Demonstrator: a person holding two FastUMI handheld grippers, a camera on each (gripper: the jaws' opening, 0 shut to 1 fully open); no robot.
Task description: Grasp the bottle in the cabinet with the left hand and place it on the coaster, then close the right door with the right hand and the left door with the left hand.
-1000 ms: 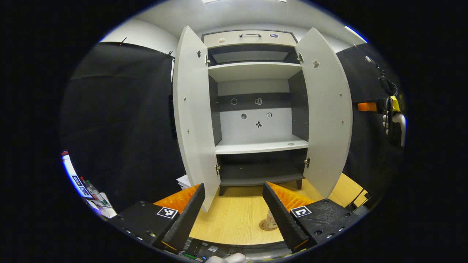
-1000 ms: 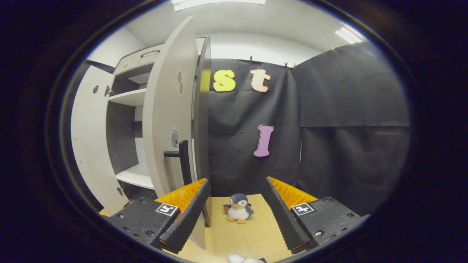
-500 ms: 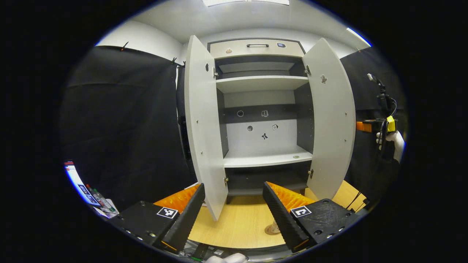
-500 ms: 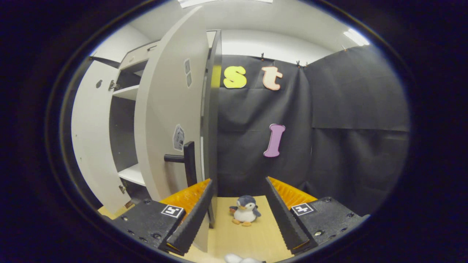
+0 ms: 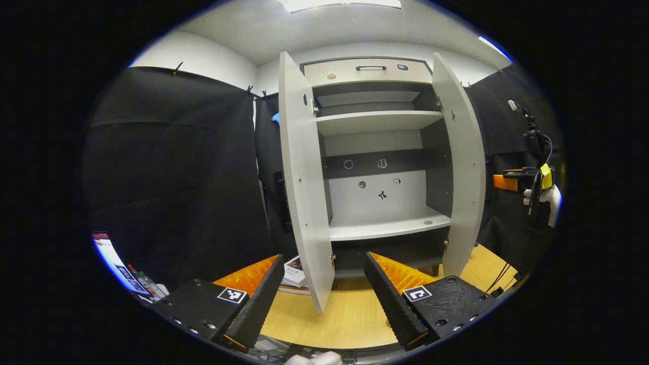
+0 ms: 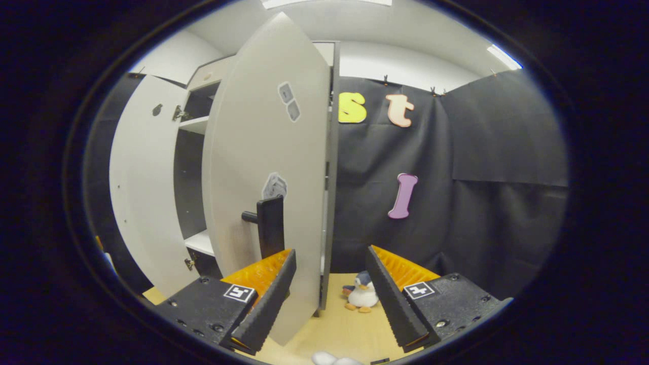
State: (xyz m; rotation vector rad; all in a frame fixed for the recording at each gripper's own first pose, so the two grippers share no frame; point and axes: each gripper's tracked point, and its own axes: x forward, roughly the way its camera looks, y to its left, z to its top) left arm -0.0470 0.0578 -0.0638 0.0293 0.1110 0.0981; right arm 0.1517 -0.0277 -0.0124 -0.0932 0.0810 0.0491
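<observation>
Since a second ago the right door (image 6: 263, 167) has swung partway shut; both tools, left (image 5: 322, 294) and right (image 6: 329, 299), gape wide and empty. Bottle and coaster can't be seen now, presumably low on the desk (image 5: 350, 319). A careless push could catch the right tool on the handle (image 6: 268, 233).

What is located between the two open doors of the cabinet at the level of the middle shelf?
In the left gripper view, the left door and right door flank the middle shelf, bare except for a small round thing near its right end.
</observation>
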